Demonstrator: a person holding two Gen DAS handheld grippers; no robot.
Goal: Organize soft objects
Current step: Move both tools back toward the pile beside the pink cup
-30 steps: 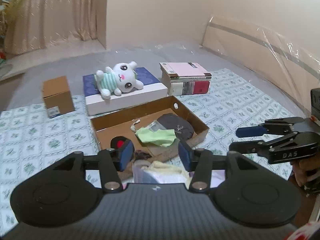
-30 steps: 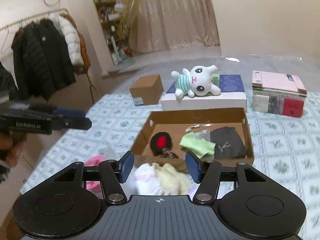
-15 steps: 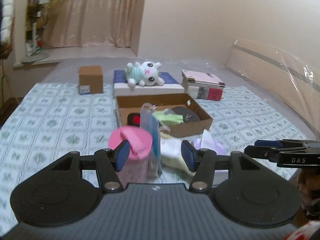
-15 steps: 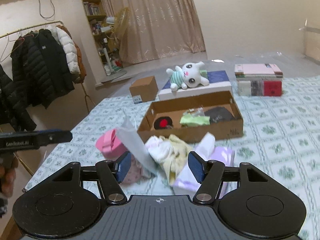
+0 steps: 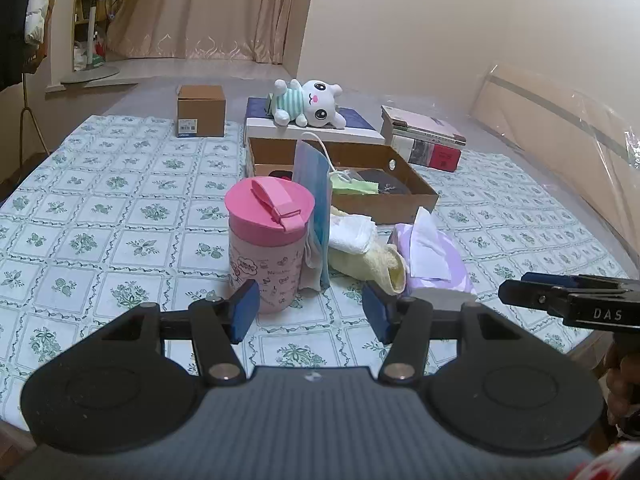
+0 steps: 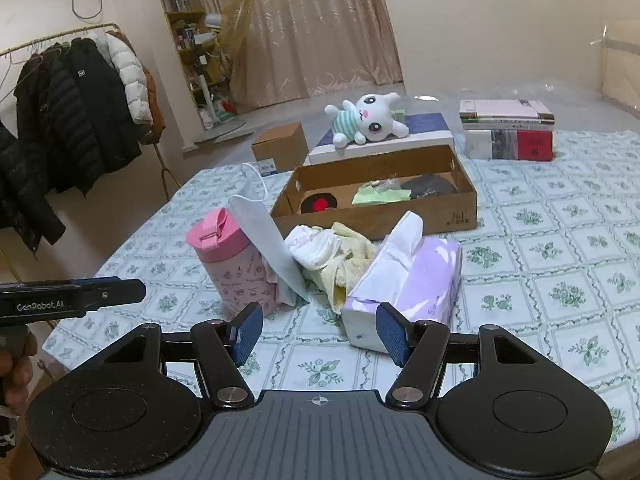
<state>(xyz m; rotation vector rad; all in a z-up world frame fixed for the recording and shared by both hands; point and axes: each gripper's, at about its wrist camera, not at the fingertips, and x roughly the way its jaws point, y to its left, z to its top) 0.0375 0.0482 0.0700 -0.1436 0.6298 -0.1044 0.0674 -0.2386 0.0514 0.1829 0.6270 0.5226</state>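
In cardboard box (image 6: 460, 208): three soft items (one green).

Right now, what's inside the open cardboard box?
Inside the open cardboard box lie a black item with a red centre, a light green cloth and a dark grey soft item. The near wall hides the floor along the front.

Left gripper (image 5: 311, 312): jaws spread wide, nothing between the blue pads (image 5: 245, 310), held level and pointing forward. Right gripper (image 6: 319, 333): same, jaws wide apart, gap empty, level. Each shows side-on at the other's view edge. Bare fingers (image 6: 16, 364) wrap the left handle.
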